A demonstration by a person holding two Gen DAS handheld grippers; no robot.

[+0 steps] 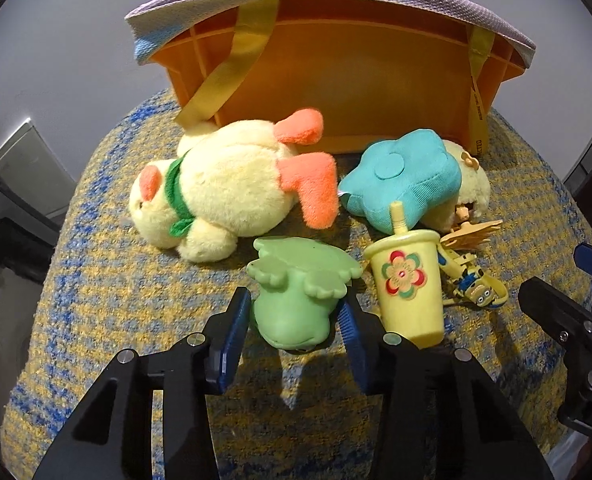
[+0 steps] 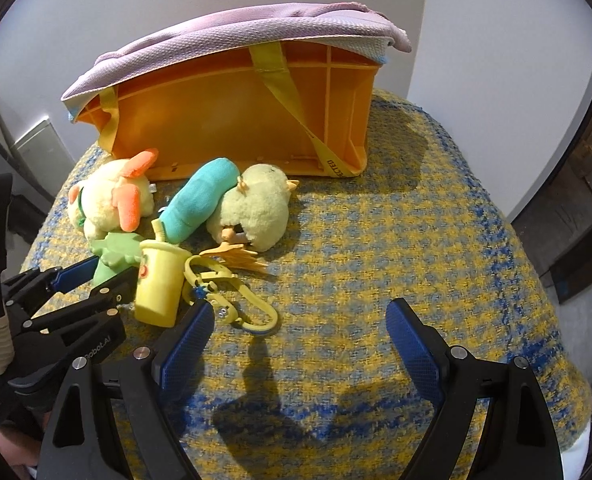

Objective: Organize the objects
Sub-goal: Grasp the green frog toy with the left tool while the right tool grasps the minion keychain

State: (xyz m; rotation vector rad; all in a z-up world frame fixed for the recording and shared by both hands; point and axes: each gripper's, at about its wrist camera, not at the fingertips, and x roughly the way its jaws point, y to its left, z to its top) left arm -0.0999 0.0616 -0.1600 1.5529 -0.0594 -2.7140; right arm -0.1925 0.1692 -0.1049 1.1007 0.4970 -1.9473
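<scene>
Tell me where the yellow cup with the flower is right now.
The yellow cup stands upright on the woven cloth, at right of centre in the left wrist view, between the green toy held by the left gripper and the yellow keychain.

Green toy (image 1: 294, 304): smooth, matt rubbery plastic. Yellow cup (image 1: 409, 286): glossy plastic. Duck (image 1: 232, 184): fluffy plush; table cover (image 2: 375, 240): coarse woven cloth; orange crate (image 1: 335, 80): smooth hard plastic.
</scene>
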